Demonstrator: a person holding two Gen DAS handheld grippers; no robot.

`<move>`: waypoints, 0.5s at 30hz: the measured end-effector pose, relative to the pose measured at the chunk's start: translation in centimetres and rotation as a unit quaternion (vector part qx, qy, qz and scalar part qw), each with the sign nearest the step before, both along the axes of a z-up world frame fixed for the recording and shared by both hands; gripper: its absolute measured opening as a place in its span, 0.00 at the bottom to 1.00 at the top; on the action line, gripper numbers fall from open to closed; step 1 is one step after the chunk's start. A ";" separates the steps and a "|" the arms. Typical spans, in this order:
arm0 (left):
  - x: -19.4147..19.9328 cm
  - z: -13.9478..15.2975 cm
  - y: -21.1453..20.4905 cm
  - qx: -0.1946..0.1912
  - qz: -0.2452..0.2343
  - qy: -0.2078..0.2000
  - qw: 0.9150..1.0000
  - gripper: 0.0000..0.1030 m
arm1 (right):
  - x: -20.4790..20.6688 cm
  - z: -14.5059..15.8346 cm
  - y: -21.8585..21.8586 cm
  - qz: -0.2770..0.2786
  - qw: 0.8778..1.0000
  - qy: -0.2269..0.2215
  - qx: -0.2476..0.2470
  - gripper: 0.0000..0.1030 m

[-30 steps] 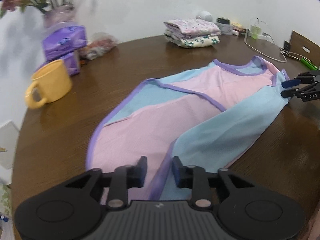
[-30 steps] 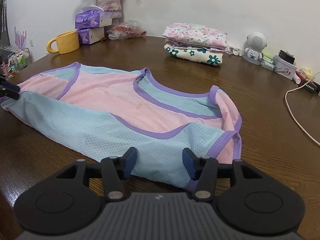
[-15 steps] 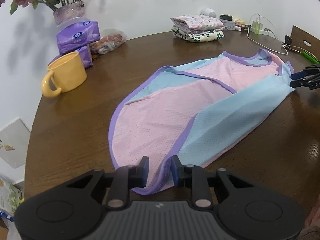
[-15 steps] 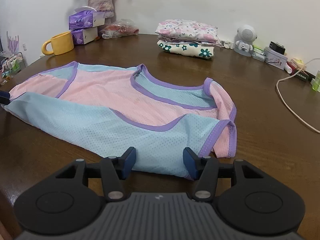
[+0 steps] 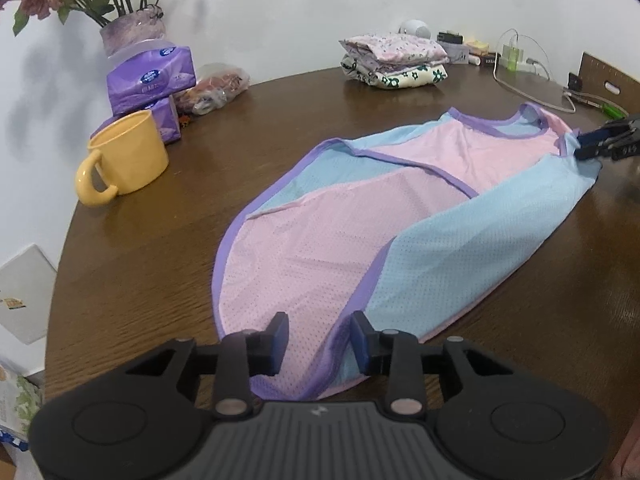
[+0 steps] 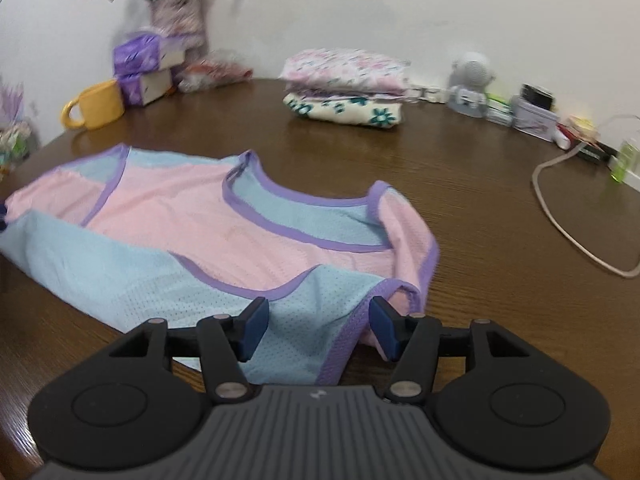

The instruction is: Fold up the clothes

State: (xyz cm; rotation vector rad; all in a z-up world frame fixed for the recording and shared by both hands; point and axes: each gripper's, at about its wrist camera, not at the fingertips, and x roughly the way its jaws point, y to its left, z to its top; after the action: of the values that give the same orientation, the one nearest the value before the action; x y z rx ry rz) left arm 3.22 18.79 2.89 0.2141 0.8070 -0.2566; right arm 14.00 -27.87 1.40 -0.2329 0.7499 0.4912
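1. The pink and blue garment (image 5: 400, 216) is lying spread flat on the round wooden counter (image 5: 168, 240), partly folded lengthwise, with a blue panel laid over the pink along the near edge.
2. The left gripper (image 5: 319, 340) is sitting at the hem end. Its fingers (image 5: 276, 338) are opening, narrowly apart, with the purple-trimmed hem lying between them but not pinched.
3. The right gripper (image 6: 319, 328) is sitting at the shoulder end. Its fingers (image 6: 254, 326) are opening too, moderately wide, with the blue shoulder cloth and its purple armhole trim between them and no pad pressing on it.
4. The step in hand is probably taking fresh holds at both ends for the next fold.
5. To do it well, each pair of fingers should be closing on all the layers at its corner, not just the top blue one, or the lower layer will be dragging behind.
6. Both ends should be lifting together and level, keeping the cloth lightly taut so the mesh is not bunching.
7. The yellow mug (image 5: 124, 156) and the folded stack (image 5: 396, 62) are standing well apart from the garment, so the fold has room.
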 end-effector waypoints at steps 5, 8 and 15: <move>-0.4 0.0 0.0 0.009 -0.008 0.003 1.000 0.31 | 0.4 -0.6 -0.3 -0.009 1.000 0.024 -0.008 0.60; -0.8 0.1 -0.1 0.019 -0.016 0.003 1.000 0.30 | -0.6 -0.6 -0.7 -0.009 0.999 0.033 -0.013 0.60; -2.3 0.2 -0.8 0.050 -0.046 0.004 0.998 0.20 | -4.0 -0.2 -2.0 -0.005 0.999 0.049 -0.013 0.57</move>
State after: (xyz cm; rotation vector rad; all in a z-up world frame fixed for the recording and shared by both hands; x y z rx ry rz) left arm 0.89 17.95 3.08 0.3459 0.8204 -0.3047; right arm 10.02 -29.84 1.23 -0.2301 0.8536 0.4855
